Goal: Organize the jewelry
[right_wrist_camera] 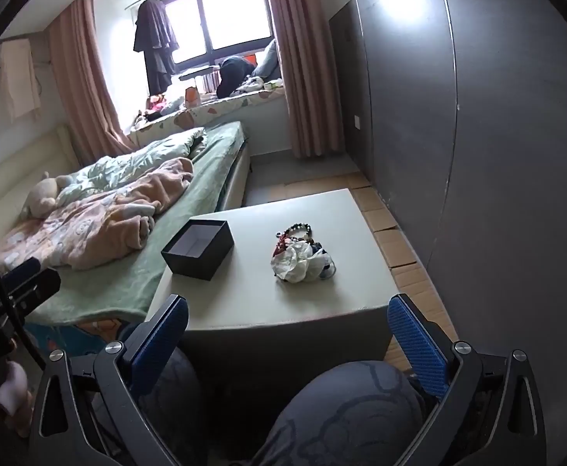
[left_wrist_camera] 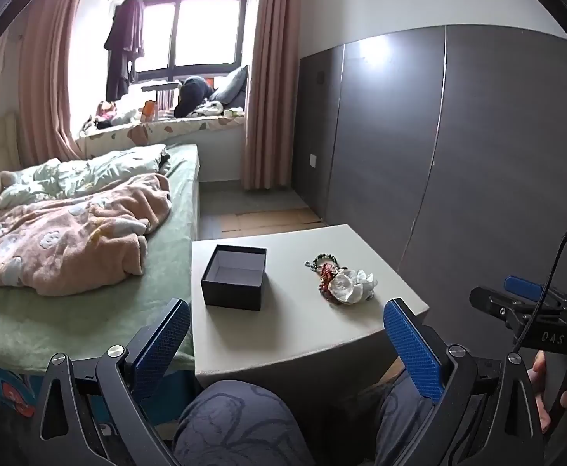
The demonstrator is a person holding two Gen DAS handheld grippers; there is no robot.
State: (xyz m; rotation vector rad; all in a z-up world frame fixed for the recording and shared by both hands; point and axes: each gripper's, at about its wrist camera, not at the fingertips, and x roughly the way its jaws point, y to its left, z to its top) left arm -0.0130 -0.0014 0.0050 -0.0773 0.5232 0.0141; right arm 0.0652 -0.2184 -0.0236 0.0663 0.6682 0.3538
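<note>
Held well back from the white table (left_wrist_camera: 302,330), above the knees, with nothing picked up yet. Left gripper (left_wrist_camera: 287,345) spread wide and empty; right gripper (right_wrist_camera: 287,334) likewise wide apart, gripping nothing. Found the jewelry pile (left_wrist_camera: 339,281) at about 1 o'clock in the left wrist view, lying on the tabletop: a dark bead bracelet (left_wrist_camera: 324,261) at its far end, red beads (left_wrist_camera: 325,280) in the middle, a white fabric flower piece (left_wrist_camera: 351,286) nearest. Saw the open black box (left_wrist_camera: 233,281) at 11 o'clock, well apart from the pile, upright and apparently empty.

Judged the first pick best made by the right gripper, nearer the pile. Advised coming down on one piece only, probably the white flower piece on top, pinching its bulk rather than a loose strand. Expected tangling: pieces overlapped, so a slow lift recommended, watching for the beads dragging along. Suggested steadying the light box with the left gripper before the drop.
</note>
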